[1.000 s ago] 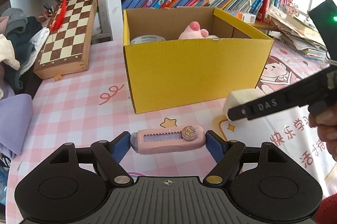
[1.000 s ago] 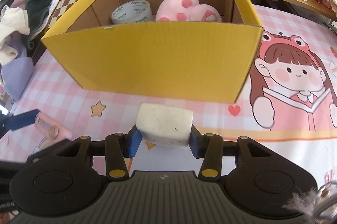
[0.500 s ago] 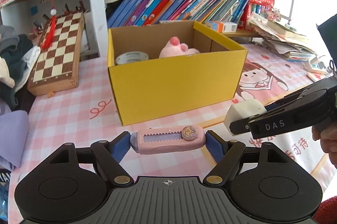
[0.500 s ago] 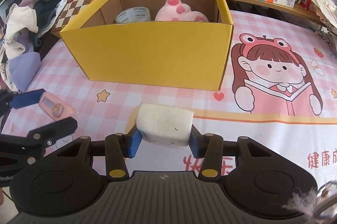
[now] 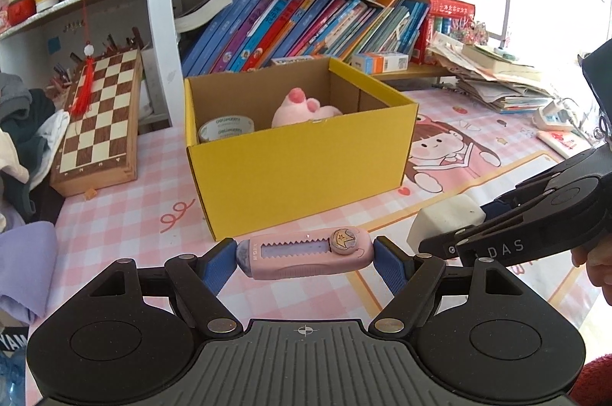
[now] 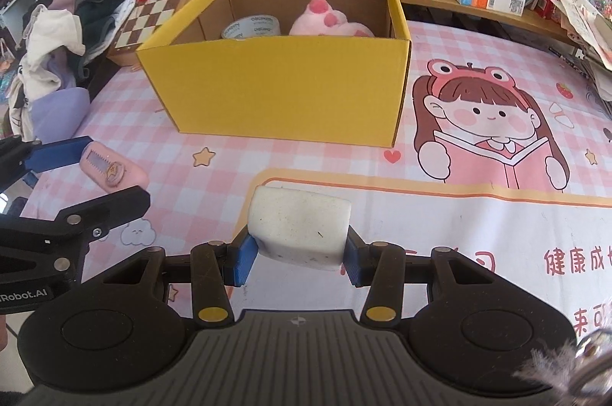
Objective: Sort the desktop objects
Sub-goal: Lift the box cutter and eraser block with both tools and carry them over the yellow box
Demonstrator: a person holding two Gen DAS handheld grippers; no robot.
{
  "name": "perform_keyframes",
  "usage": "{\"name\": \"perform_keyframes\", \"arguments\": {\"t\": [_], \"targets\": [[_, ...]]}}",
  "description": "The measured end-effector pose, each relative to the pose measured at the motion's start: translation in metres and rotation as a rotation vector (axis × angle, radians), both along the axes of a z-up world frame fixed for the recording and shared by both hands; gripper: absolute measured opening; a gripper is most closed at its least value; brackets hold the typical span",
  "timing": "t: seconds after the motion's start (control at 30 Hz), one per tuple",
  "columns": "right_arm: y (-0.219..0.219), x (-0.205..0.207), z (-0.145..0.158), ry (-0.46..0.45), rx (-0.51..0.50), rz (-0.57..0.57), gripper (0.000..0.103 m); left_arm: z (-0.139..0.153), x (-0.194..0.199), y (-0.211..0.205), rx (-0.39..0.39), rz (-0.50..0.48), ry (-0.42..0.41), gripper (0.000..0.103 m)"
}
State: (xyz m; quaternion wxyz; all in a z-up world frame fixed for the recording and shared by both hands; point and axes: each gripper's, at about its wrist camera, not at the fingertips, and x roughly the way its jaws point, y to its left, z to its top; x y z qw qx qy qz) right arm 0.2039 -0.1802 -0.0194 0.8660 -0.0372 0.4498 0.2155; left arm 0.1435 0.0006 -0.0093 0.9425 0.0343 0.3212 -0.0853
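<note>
My left gripper (image 5: 306, 255) is shut on a pink utility knife (image 5: 306, 253), held crosswise above the table in front of the yellow cardboard box (image 5: 302, 172). My right gripper (image 6: 298, 247) is shut on a white eraser block (image 6: 300, 228), also held above the table. The box (image 6: 279, 92) holds a roll of tape (image 6: 250, 26) and a pink plush toy (image 6: 329, 21). In the left wrist view the right gripper with the eraser (image 5: 445, 220) is at the right. In the right wrist view the left gripper with the knife (image 6: 113, 171) is at the left.
A chessboard (image 5: 99, 127) leans at the left beside a pile of clothes (image 6: 65, 35). Books (image 5: 306, 23) fill the shelf behind the box. Stacked papers (image 5: 497, 81) lie at the far right. The table carries a pink checked mat with a cartoon girl (image 6: 489, 127).
Both grippers have drawn back and upward from the box while keeping their objects; the box now looks smaller and farther, and more of the shelves shows.
</note>
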Motion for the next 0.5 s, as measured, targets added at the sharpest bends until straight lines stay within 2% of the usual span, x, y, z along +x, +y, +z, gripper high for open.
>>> {"name": "perform_keyframes", "arguments": {"t": [0.5], "targets": [[0.002, 0.004, 0.055, -0.142, 0.007, 0.077, 0.044, 0.04, 0.009, -0.002, 0.006, -0.036, -0.104, 0.078]]}}
